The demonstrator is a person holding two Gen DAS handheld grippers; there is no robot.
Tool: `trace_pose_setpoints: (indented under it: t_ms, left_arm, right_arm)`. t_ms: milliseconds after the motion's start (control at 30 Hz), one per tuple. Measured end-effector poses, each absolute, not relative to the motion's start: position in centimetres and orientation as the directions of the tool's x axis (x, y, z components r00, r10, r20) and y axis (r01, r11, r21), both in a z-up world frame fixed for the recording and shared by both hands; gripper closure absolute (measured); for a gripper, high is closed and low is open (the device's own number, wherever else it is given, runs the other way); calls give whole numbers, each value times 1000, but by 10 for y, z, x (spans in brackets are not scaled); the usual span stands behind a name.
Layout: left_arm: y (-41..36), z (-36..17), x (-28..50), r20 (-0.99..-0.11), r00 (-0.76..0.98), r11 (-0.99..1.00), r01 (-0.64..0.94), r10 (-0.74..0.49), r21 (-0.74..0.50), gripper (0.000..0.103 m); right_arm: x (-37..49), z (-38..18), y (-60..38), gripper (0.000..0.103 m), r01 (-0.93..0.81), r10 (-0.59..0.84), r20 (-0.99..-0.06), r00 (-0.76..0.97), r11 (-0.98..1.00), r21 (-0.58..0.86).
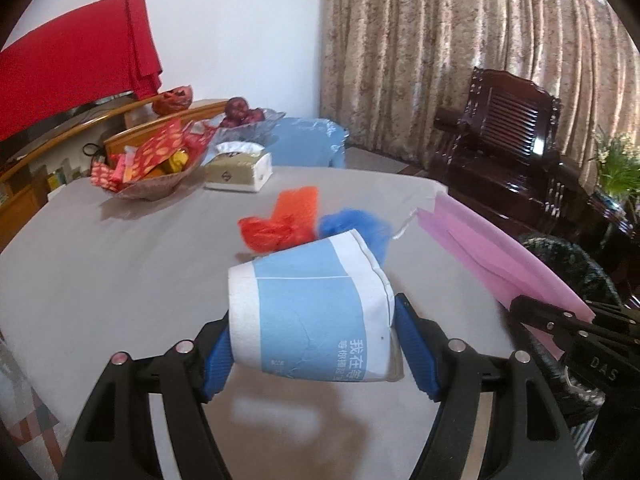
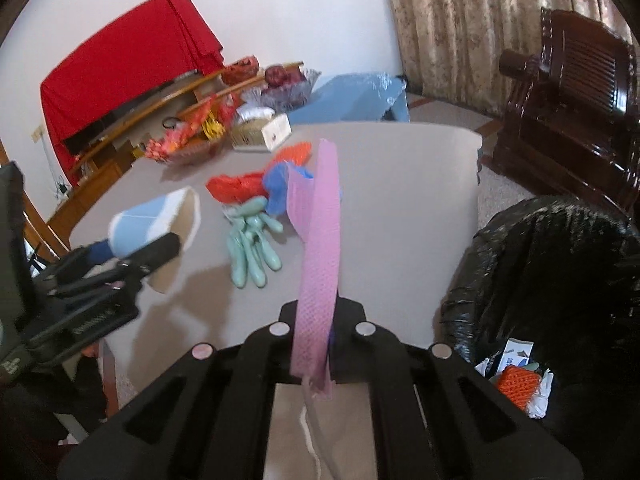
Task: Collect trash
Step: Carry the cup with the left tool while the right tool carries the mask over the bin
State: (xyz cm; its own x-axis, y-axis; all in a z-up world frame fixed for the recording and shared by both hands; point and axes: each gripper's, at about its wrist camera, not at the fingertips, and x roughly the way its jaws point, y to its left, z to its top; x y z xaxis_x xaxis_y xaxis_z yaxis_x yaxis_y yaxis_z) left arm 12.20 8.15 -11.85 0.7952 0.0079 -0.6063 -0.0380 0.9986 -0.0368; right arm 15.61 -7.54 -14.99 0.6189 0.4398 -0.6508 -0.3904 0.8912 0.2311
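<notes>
**Both grippers loaded, four scraps left on the grey table**

On the grey cloth-covered table (image 2: 400, 208) lie one red crumpled plastic bag (image 2: 236, 187), one blue crumpled plastic bag (image 2: 276, 192), one orange foam mesh sleeve (image 2: 298, 151) and one pale green rubber glove (image 2: 250, 246), all bunched together near the table's middle. At the table's far edge stand one woven basket of red-wrapped snacks (image 1: 148, 168), one tissue box (image 1: 240, 170) just beside it, and one glass bowl of dark red fruit (image 1: 246, 118) behind them.

Off the table's right edge stands one black-lined trash bin (image 2: 532, 264), with an orange mesh scrap and white paper scraps already inside. A dark carved wooden chair (image 1: 508, 136) stands beyond the bin, in front of the patterned curtain (image 1: 460, 40).

The left gripper (image 1: 316, 344) points downward over the table's near side, its blue pads (image 1: 412, 344) pressed on the sides of one white and light-blue paper cup (image 1: 312, 304) held on its side above the cloth. The right gripper (image 2: 320, 344), nearer the bin, has its jaws pressed together on one strip of pink foam mesh (image 2: 320, 248), which rises up from the pinch above the table.
</notes>
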Motion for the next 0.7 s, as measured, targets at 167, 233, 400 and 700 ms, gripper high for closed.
trace_pose_setpoints:
  t_ms: [167, 233, 400, 700]
  left_arm:
    - [59, -104, 121, -580, 813, 999, 21, -40, -41, 32]
    - [47, -98, 121, -570, 819, 998, 51, -65, -40, 32]
    - [18, -88, 123, -551, 826, 992, 124, -123, -35, 32]
    - [-49, -80, 138, -531, 810, 962, 272, -248, -35, 32]
  right_arm:
    - [143, -130, -96, 100, -367, 434, -614, 659, 898, 242]
    - [139, -123, -108, 100, -349, 425, -599, 679, 904, 246]
    - [131, -111, -141, 100, -295, 386, -571, 725, 922, 250]
    - [115, -107, -207, 100, -157, 265, -552, 790, 959, 237]
